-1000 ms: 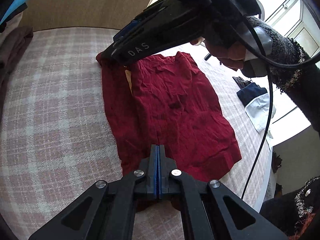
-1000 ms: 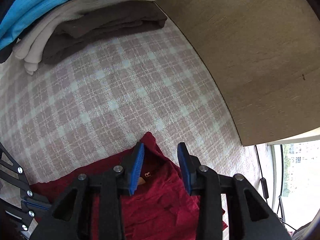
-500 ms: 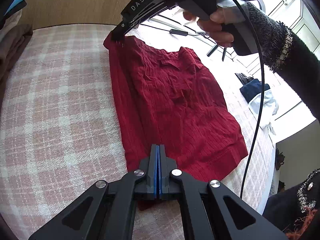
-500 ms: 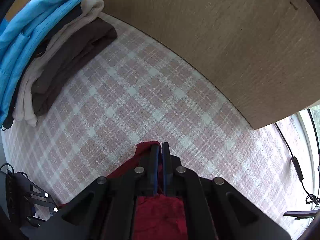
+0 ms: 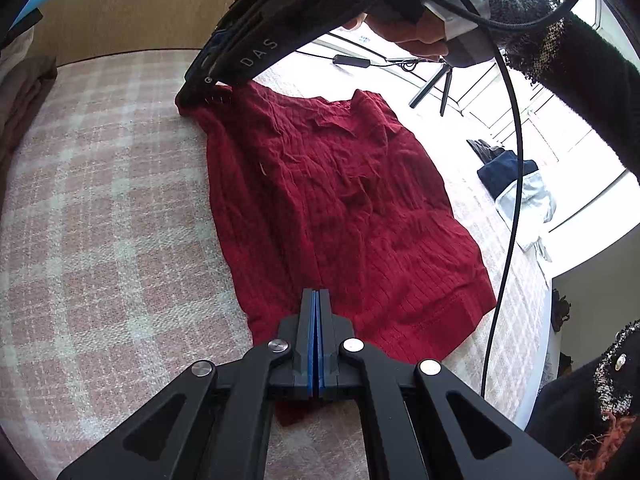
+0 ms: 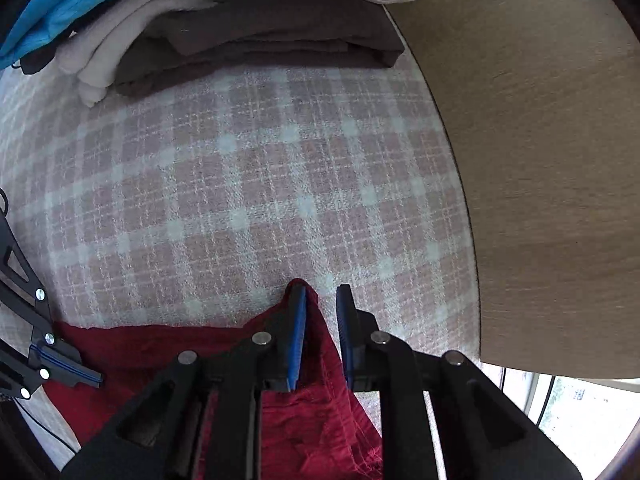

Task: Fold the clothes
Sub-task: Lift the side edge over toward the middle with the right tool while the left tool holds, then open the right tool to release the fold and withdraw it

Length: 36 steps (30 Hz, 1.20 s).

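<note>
A dark red knit garment (image 5: pixel 340 200) lies spread flat on the pink plaid bed cover (image 5: pixel 100 220). My left gripper (image 5: pixel 316 294) is shut on its near hem, and a bit of red cloth shows under the fingers. It also appears at the left edge of the right wrist view, where the left gripper (image 6: pixel 94 378) sits on the cloth's edge. My right gripper (image 6: pixel 321 290) points steeply down at the garment's (image 6: pixel 316 420) far corner. Its jaws are opening: the corner lies between them against the left pad, with a gap to the right pad. The right gripper (image 5: pixel 196 92) is held by a person's hand (image 5: pixel 416 28).
A stack of folded clothes (image 6: pixel 240 40), brown, cream and blue, sits near the wooden headboard (image 6: pixel 540 160). Dark blue and white clothes (image 5: pixel 512 184) lie at the bed's far right. A black cable (image 5: pixel 516 160) hangs from the right gripper across the garment's right side.
The right gripper shut on the far corner, drew it outward so the folded-over part lay flat, then parted its jaws. The left gripper stayed shut at the hem.
</note>
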{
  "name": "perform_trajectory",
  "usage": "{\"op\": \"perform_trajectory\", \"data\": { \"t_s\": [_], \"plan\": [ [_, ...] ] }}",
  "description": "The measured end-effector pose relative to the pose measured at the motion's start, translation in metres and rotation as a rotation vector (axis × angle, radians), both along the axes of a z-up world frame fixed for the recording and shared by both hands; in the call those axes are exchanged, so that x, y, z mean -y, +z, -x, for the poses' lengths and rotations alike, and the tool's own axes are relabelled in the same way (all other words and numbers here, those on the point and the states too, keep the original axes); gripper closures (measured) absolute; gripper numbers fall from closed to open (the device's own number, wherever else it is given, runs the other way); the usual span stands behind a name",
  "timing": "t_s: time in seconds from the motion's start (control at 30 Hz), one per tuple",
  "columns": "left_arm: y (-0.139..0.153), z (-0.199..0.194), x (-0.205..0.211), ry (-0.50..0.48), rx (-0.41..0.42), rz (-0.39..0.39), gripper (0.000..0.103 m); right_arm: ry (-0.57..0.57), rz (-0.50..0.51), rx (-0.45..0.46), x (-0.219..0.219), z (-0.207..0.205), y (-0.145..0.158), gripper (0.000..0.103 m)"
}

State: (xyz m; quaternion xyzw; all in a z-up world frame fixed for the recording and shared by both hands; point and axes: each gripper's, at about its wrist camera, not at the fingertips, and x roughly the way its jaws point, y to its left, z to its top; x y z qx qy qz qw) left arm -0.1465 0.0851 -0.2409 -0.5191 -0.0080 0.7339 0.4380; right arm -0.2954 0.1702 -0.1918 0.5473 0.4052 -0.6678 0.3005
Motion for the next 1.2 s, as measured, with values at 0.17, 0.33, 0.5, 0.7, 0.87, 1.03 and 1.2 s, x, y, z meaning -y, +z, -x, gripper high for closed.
{"op": "perform_trajectory", "data": {
  "t_s": [0.17, 0.33, 0.5, 0.7, 0.87, 1.03, 1.2],
  "plan": [
    [0.0, -0.001, -0.001, -0.002, -0.003, 0.004, 0.102, -0.069, 0.051, 0.109, -0.011, 0.007, 0.007, 0.1],
    [0.002, -0.002, -0.004, -0.014, -0.023, 0.023, 0.102, -0.288, 0.185, 0.172, -0.067, 0.008, 0.035, 0.101],
    [0.003, -0.002, -0.006, -0.023, -0.031, 0.035, 0.102, -0.537, 0.339, 0.256, -0.15, -0.015, 0.051, 0.101],
    [0.006, -0.002, -0.01, -0.042, -0.034, 0.065, 0.103, -0.88, 0.64, 0.442, -0.188, -0.091, 0.009, 0.101],
    [0.04, 0.001, -0.01, -0.038, -0.046, 0.001, 0.103, -1.029, 0.824, 0.508, -0.183, -0.117, -0.034, 0.101],
    [0.049, 0.027, -0.03, -0.023, -0.146, 0.045, 0.103, -0.994, 0.774, 0.439, -0.175, -0.131, -0.027, 0.101],
    [0.013, 0.039, -0.055, -0.079, -0.113, 0.132, 0.103, -0.931, 0.568, 0.27, -0.161, -0.134, -0.001, 0.1]
  ]
}}
